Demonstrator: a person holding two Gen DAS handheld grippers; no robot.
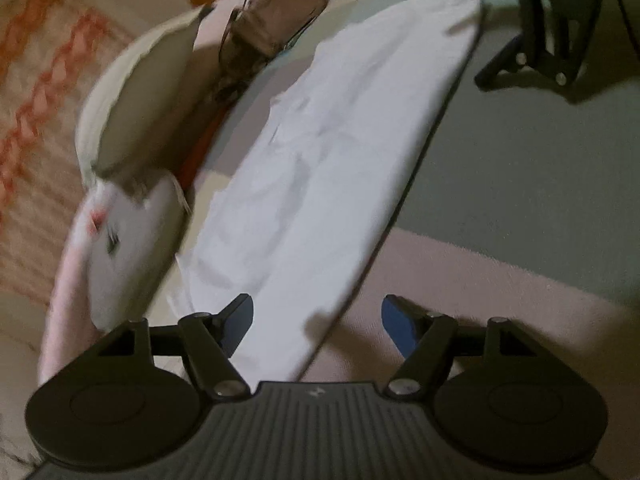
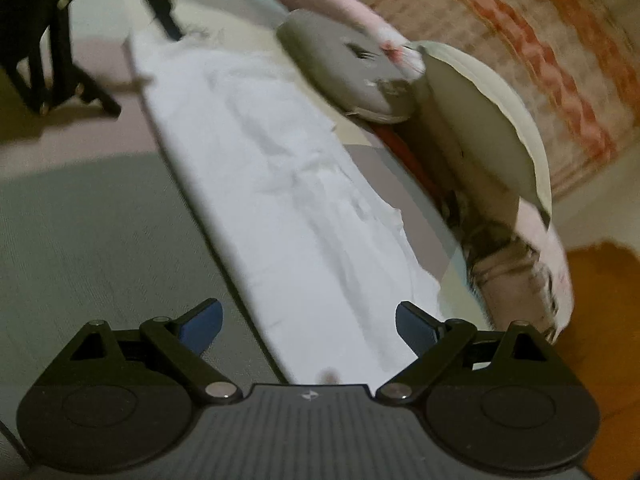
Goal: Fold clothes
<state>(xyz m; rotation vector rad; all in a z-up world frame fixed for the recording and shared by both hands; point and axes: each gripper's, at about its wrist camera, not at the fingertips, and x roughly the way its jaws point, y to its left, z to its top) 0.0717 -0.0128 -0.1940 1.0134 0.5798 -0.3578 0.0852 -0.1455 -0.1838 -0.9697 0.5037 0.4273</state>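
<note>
Looking along my left claw (image 1: 318, 332), I see its blue pads spread apart with nothing between them; the near end of the white garment (image 1: 340, 152) lies on the bed below the gap, not pinched. My right claw (image 2: 308, 332) stands the same way, jaws wide and empty, over the opposite end of the same cloth. The garment is already folded into a long narrow strip, stretched across the grey and pink bedspread (image 1: 520, 208), with a heap of other clothes (image 1: 140, 140) just beside one long edge. What worries me is the next pinch: the strip looks like several loose layers, and if I close on only the top one the fold would peel open when I lift. Its rumpled middle could also slump or twist if my two ends do not rise together, leaving a crooked crease. The heap sits close enough that a careless sweep might snag it or drag the strip under it. Both pictures are smeared, so I cannot judge how near my pads are to the fabric. Both claws tilt downward toward the bed, facing each other from the two ends of the strip, each visible in the other's far corner.
</note>
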